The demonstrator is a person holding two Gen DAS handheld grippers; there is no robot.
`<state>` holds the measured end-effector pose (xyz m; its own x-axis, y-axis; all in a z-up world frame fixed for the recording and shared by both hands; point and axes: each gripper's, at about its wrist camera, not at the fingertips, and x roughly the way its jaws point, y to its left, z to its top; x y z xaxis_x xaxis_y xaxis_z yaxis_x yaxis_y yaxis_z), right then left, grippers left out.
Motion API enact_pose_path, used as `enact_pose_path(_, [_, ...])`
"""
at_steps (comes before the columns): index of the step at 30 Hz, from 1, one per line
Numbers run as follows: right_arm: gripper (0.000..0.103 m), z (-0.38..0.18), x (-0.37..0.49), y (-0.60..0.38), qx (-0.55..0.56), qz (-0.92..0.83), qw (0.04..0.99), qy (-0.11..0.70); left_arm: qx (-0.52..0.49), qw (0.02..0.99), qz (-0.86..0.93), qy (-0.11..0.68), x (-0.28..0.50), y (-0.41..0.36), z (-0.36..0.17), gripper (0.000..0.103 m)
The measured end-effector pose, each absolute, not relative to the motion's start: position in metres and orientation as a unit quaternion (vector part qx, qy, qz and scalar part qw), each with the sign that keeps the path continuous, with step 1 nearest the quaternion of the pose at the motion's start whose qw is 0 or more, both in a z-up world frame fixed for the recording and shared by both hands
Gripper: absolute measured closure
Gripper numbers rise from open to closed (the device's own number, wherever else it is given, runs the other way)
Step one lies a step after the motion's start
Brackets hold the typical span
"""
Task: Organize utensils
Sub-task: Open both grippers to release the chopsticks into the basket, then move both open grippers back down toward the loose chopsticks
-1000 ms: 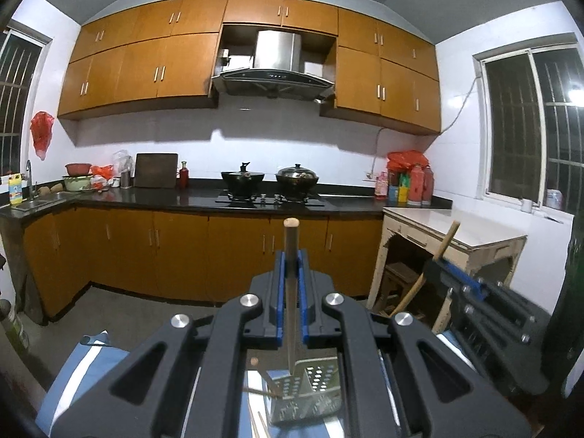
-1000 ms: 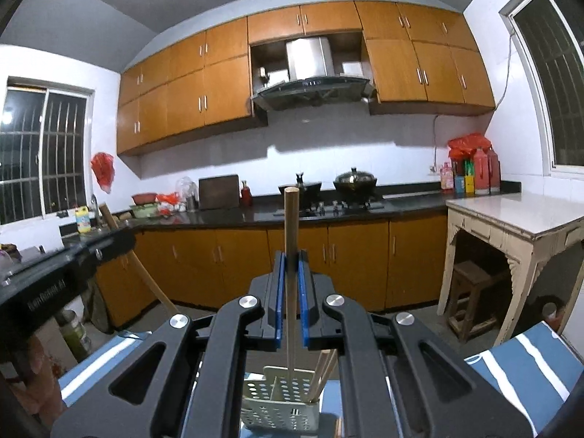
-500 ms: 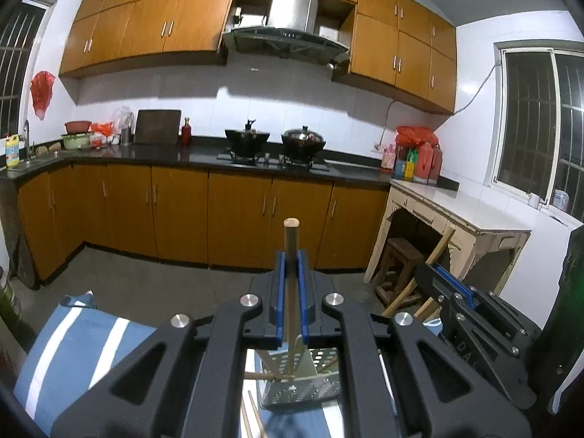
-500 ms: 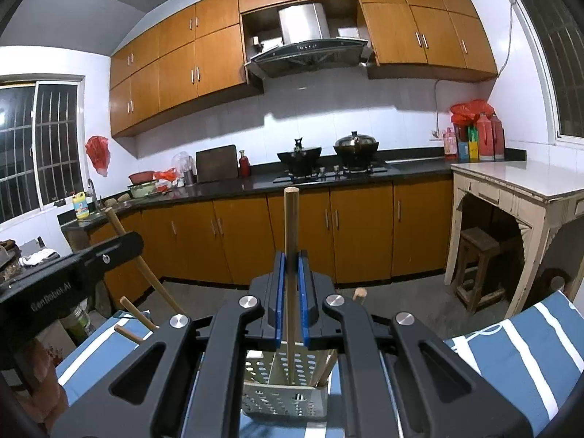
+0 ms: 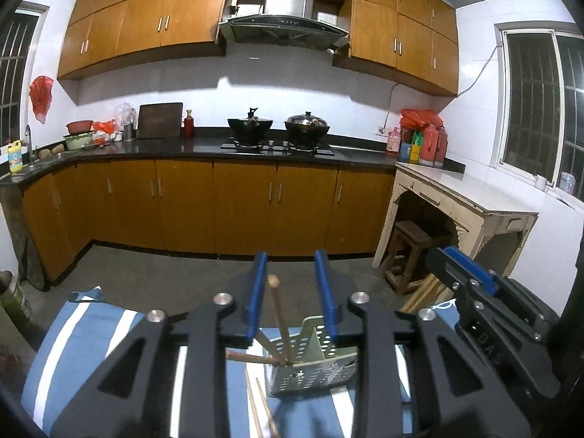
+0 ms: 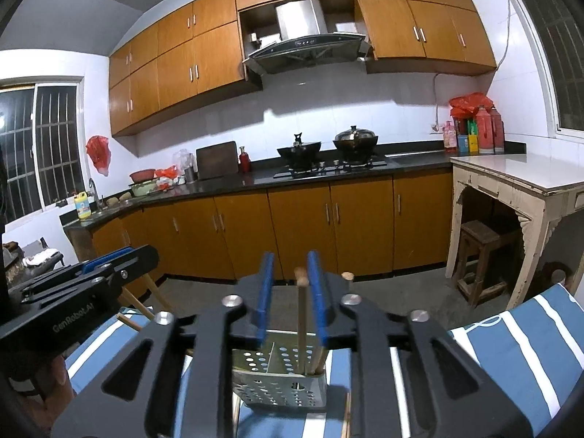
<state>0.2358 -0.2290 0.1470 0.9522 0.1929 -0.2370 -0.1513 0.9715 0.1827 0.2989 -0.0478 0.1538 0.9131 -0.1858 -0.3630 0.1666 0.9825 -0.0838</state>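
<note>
A perforated metal utensil holder [image 5: 310, 372] stands on a blue-and-white striped cloth [image 5: 84, 332]; it also shows in the right wrist view [image 6: 281, 376]. My left gripper [image 5: 291, 284] is open just above it, and a wooden chopstick [image 5: 279, 317] leans free in the holder's left compartment between my fingers. My right gripper [image 6: 290, 284] is open above the holder, with wooden chopsticks [image 6: 301, 321] standing in its right compartment. More chopsticks [image 5: 255, 408] lie on the cloth in front of the holder.
The right gripper's body [image 5: 485, 314] is close on the right in the left wrist view. The left gripper's body [image 6: 73, 292] is on the left in the right wrist view. Kitchen cabinets [image 5: 237, 204], a stove with pots [image 5: 277, 127] and a white side table [image 5: 463, 197] stand beyond.
Both grippers have lowered toward the holder and opened. Each has let go of its chopstick, which now stands in the holder.
</note>
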Motion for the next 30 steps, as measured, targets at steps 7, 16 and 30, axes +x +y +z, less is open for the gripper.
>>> enact_pose_path(7, [0.073,0.160,0.217,-0.238,0.085,0.078,0.987,0.111,-0.023,0.980,-0.081,0.180,0.282,-0.043,0.162,0.065])
enact_pose_path(16, [0.068,0.162,0.180,-0.255,0.075,0.061,0.990,0.104,-0.017,0.983,-0.064,0.169,0.241,-0.032,0.168,0.060])
enact_pose_path(30, [0.059,0.070,0.134,-0.298,0.099,0.024,0.972,0.209,0.005,0.980,-0.051,0.195,0.155,-0.014,0.116,0.049])
